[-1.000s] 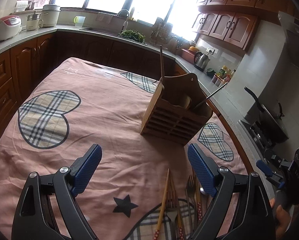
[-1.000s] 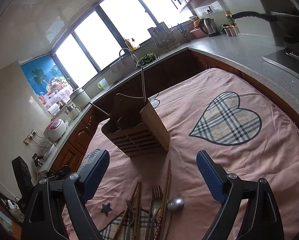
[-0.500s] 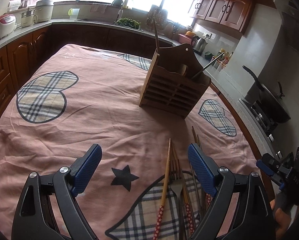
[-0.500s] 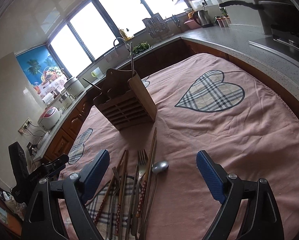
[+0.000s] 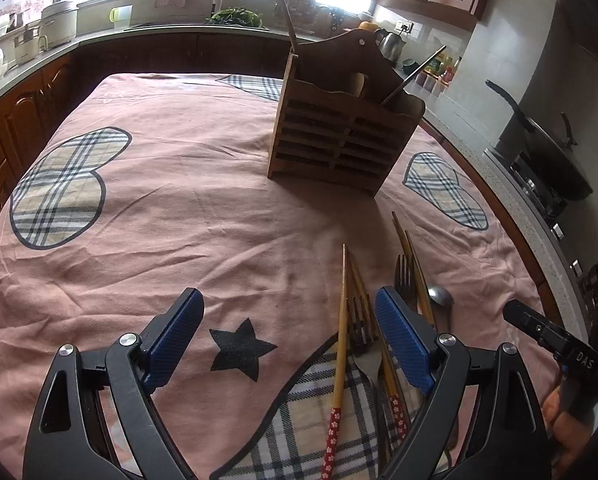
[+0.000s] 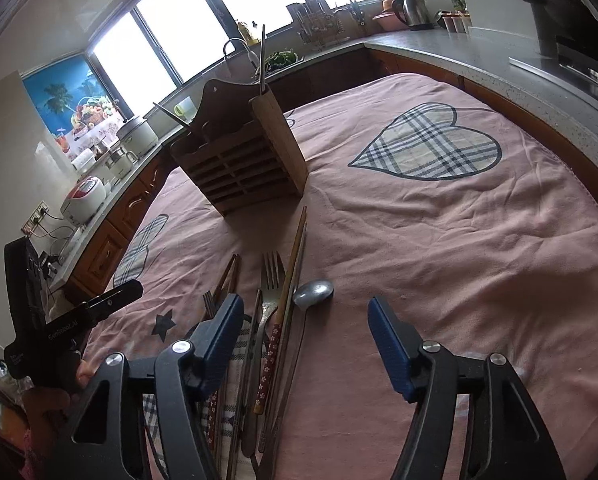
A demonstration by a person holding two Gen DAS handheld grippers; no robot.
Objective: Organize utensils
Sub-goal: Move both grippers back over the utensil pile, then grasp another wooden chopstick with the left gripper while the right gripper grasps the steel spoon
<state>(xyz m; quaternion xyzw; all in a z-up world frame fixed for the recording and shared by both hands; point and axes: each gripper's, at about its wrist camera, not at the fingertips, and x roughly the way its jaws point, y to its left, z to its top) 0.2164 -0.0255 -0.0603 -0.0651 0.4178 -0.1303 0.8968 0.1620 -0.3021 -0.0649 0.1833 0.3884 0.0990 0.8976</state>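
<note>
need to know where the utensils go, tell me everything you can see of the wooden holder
The brown wooden utensil holder stands upright on the pink heart-patterned cloth, beyond the loose forks and chopsticks and touching none of them. Its front is slatted with horizontal gaps, its taller back panel is scalloped with a small hanging hole. Inside, a few handles stick up: one upright at a corner, one thin one leaning outward.

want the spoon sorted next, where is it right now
The spoon lies on the pink cloth at the right edge of the utensil row, beside the long chopsticks, in front of the wooden holder.
</note>
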